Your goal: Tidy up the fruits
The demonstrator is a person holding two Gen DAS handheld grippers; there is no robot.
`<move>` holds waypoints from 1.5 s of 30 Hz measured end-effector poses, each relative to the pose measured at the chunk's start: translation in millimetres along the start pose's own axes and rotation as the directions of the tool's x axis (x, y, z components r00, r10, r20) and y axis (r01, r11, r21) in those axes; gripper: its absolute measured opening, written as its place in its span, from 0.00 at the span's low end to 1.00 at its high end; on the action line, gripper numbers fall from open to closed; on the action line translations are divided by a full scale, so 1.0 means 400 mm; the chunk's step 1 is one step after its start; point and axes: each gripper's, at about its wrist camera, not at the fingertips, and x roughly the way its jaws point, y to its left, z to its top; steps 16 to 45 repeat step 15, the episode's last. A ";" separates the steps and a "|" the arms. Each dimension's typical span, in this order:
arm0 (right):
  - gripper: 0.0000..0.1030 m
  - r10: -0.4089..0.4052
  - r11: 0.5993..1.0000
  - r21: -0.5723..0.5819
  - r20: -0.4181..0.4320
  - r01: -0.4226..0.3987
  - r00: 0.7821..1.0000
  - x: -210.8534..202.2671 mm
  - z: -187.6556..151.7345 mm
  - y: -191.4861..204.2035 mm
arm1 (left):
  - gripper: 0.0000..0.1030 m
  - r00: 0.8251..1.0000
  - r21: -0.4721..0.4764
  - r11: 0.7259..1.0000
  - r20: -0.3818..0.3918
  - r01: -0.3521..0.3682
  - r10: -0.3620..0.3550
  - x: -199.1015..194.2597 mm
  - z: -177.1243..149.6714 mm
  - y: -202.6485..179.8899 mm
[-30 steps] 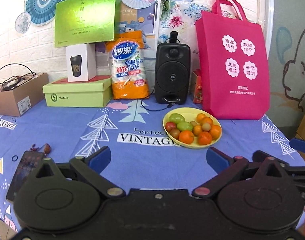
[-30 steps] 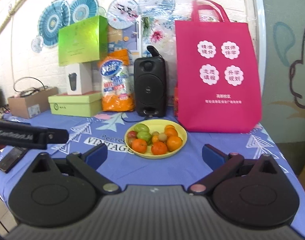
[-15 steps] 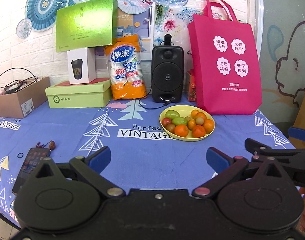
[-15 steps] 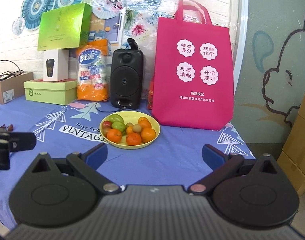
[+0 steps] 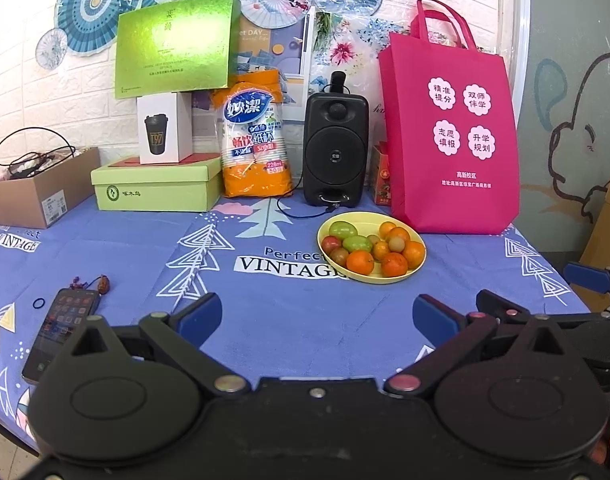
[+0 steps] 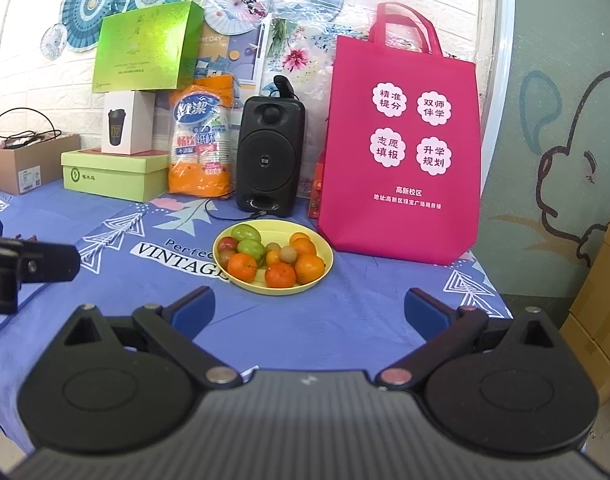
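A yellow plate (image 5: 385,278) (image 6: 323,244) heaped with several oranges, green fruits and small red fruits sits on the blue tablecloth, just in front of a pink tote bag (image 5: 449,136) (image 6: 401,148). My left gripper (image 5: 317,318) is open and empty, held above the cloth well short of the plate. My right gripper (image 6: 309,312) is open and empty, with the plate just beyond its fingertips. The right gripper's arm shows at the right edge of the left wrist view (image 5: 545,320), and the left gripper's shows at the left edge of the right wrist view (image 6: 29,268).
A black speaker (image 5: 335,148) with a cable stands behind the plate. An orange pack of paper cups (image 5: 255,140), green boxes (image 5: 157,188) and a cardboard box (image 5: 37,192) line the back. A phone (image 5: 61,332) lies at front left. The table edge is right of the bag.
Both grippers have pulled back and risen slightly, so the plate looks farther off. The right view swung right, then back left. Both stayed open.
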 end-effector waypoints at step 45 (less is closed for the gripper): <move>1.00 0.003 1.000 0.002 -0.005 -0.003 1.000 0.002 -0.012 0.004 | 1.00 1.000 -0.038 0.999 0.007 -0.023 0.024 -0.007 -0.022 -0.001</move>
